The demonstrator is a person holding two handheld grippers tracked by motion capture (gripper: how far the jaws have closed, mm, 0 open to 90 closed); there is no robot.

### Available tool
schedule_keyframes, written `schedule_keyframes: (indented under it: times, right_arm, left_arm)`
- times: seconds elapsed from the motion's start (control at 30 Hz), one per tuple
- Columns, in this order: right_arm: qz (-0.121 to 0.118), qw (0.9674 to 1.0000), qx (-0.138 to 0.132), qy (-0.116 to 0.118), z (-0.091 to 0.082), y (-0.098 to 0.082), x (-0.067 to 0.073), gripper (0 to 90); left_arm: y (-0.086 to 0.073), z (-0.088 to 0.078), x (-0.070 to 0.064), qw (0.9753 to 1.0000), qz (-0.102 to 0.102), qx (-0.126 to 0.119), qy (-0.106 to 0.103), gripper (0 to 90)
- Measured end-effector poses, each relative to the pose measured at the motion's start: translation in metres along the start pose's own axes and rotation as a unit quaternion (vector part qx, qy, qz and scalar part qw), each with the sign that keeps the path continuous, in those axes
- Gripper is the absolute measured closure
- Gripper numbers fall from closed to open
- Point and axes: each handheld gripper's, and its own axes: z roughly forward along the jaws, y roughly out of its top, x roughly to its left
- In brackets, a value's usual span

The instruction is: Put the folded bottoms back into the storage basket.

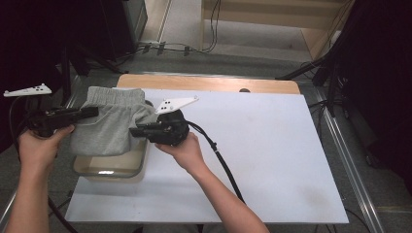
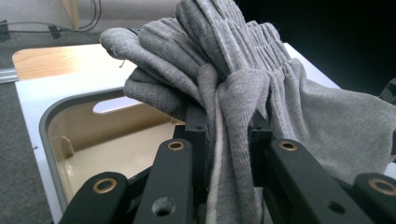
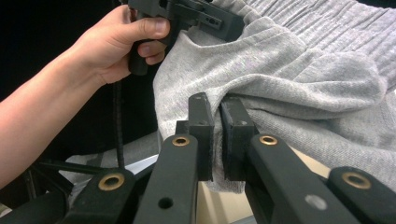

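Observation:
A grey knit garment (image 1: 109,121) with an elastic waistband hangs over a beige plastic bin (image 1: 112,168) at the table's left. My left gripper (image 1: 94,111) is shut on its bunched waistband, which rises between the black jaws as gathered cloth (image 2: 219,93) in the left gripper view. My right gripper (image 1: 133,131) is shut on the cloth's right edge; in the right gripper view a thin fold of grey fabric (image 3: 280,79) is pinched between the two jaws. The left hand (image 3: 116,42) and its gripper show beyond it. Most of the bin's inside is hidden by the cloth.
A white board (image 1: 262,150) covers the table, with a wooden strip (image 1: 209,83) along its far edge. The bin's rim (image 2: 51,121) stands at the board's left corner. A black cable (image 1: 223,162) trails from the right gripper across the board. Dark stands and cables lie beyond.

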Motion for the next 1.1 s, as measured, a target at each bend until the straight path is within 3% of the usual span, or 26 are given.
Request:
schedule_keyframes:
  times: [0.57,1.1]
  right_arm:
    - [0.007,0.9994,0.034,0.002,0.024,-0.010,-0.005,82.4]
    - [0.014,0.9967,0.078,-0.012,0.039,-0.024,-0.014,82.3]
  left_arm:
    - [-0.018,0.007,0.013,0.9992,-0.011,0.038,0.012,76.5]
    - [-0.030,0.016,0.018,0.9966,-0.003,0.074,0.036,76.3]
